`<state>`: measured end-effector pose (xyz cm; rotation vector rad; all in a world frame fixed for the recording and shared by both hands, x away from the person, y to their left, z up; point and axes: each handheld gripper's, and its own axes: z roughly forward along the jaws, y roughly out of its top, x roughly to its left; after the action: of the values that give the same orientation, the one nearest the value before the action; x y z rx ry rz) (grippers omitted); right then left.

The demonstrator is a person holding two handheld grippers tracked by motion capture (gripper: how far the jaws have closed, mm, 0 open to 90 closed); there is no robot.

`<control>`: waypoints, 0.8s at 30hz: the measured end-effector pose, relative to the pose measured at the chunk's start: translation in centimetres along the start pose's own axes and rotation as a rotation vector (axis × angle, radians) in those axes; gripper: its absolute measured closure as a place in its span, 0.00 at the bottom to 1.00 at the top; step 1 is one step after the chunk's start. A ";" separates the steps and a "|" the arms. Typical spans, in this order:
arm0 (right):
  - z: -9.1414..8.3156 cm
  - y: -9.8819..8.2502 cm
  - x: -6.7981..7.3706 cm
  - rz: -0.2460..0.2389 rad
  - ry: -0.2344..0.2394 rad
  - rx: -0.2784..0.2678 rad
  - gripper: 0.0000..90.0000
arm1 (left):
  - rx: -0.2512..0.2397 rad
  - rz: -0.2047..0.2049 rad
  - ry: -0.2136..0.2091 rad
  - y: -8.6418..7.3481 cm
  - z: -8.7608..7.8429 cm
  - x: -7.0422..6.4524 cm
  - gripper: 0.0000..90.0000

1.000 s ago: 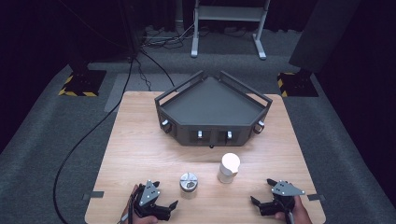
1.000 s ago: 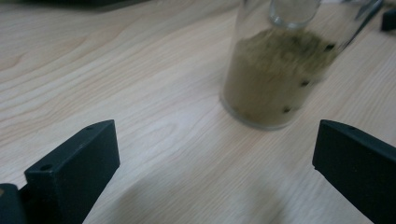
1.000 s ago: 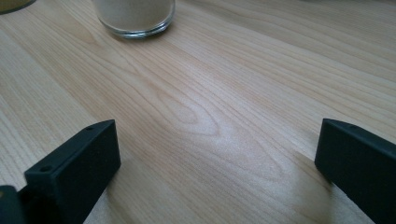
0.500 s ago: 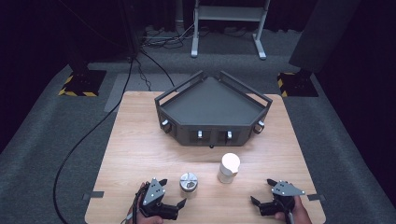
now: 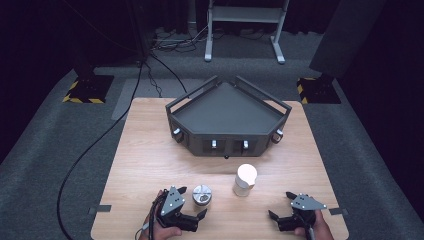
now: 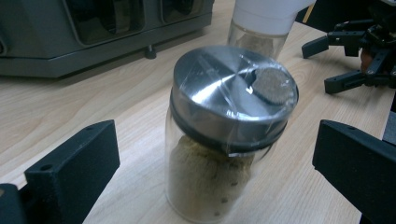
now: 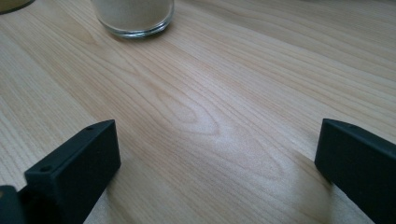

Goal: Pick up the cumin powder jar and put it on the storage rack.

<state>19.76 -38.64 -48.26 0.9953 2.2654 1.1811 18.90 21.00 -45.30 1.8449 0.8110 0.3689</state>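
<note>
Black plastic fingers [image 6: 74, 168] of the left gripper [image 5: 192, 206] stand wide apart on either side of a steel-lidded glass jar [image 6: 226, 135], neither one touching the glass. The gripper lies low at the near edge of the desk [image 5: 150, 145], level with the jar's body, which suggests a squeeze on the glass wall below the lid rather than on the lid itself. The jar stands upright just ahead of the fingers, about half full of a tan powder, its lid wrapped in clear film. Just beside it, toward the right, stands a second glass jar with a white cap [image 5: 245, 179], also upright and untouched. The right gripper [image 5: 281, 209] rests near the desk's front right corner, well apart from both jars, its fingers [image 7: 77, 158] likewise spread wide over bare wood, apparently kept clear so the left side can work alone. Farther back, a dark grey five-sided tray [image 5: 227, 111] with railed edges sits near the middle of the desk, its flat top bare; it looks a likely place for the jars to be set.
</note>
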 end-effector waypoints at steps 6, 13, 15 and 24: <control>0.0 0.0 0.0 0.000 0.000 0.000 0.00 | 0.006 0.009 -0.015 0.4 0.8 0.2 0.01; 0.0 0.0 0.0 0.000 0.000 0.000 0.00 | 0.007 0.000 -0.021 0.4 1.5 0.8 0.01; 0.0 0.0 0.0 0.000 0.000 0.000 0.00 | 0.003 -0.009 -0.031 0.2 1.7 1.1 0.04; 0.0 0.0 0.0 0.000 0.000 0.000 0.00 | -0.006 -0.003 -0.069 0.0 2.1 1.9 0.23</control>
<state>19.74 -38.65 -48.26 0.9952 2.2650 1.1813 21.51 20.78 -46.39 1.8407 0.7647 0.3038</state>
